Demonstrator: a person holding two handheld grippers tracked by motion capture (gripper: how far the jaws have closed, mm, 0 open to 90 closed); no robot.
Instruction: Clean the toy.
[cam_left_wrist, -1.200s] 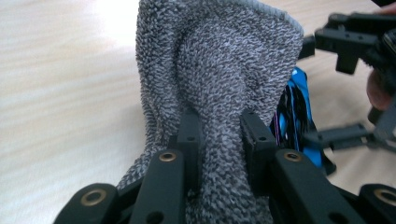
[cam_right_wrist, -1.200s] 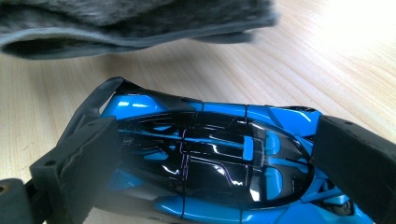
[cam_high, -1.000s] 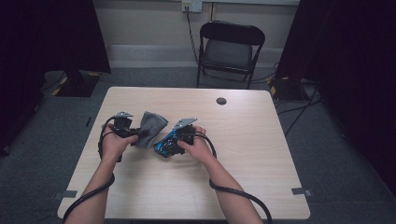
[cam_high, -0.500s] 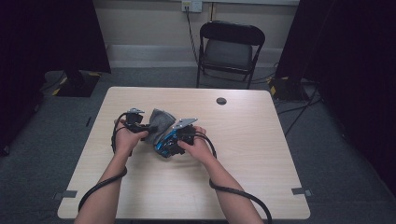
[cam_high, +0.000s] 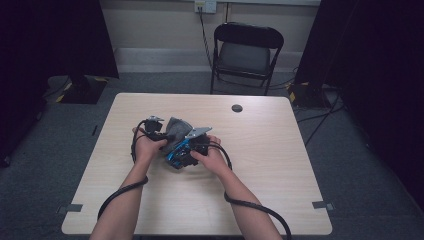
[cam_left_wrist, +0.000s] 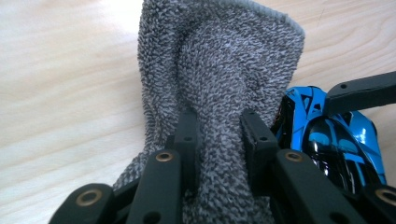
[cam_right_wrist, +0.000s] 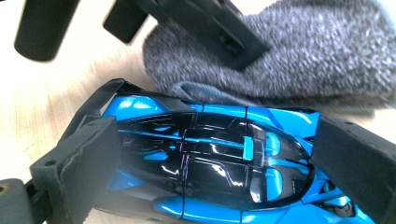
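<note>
Nearest, the right gripper (cam_right_wrist: 205, 163) clamps a blue toy car (cam_right_wrist: 210, 158) end to end: hard, glossy, probably slippery, best held by its ends. Beyond, the left gripper (cam_left_wrist: 218, 140) pinches a soft grey cloth (cam_left_wrist: 219, 60) bunched beside it on the worktop (cam_high: 280, 150).

Table (cam_high: 280, 165), mid-left: left tongs (cam_high: 159, 134) clamped on grey cloth (cam_high: 175, 129). Right tongs (cam_high: 186, 150) grip blue toy car (cam_high: 175, 156), touching the cloth's near side. Small dark disc (cam_high: 237, 108) at far edge. Folding chair (cam_high: 245, 52) beyond.
</note>
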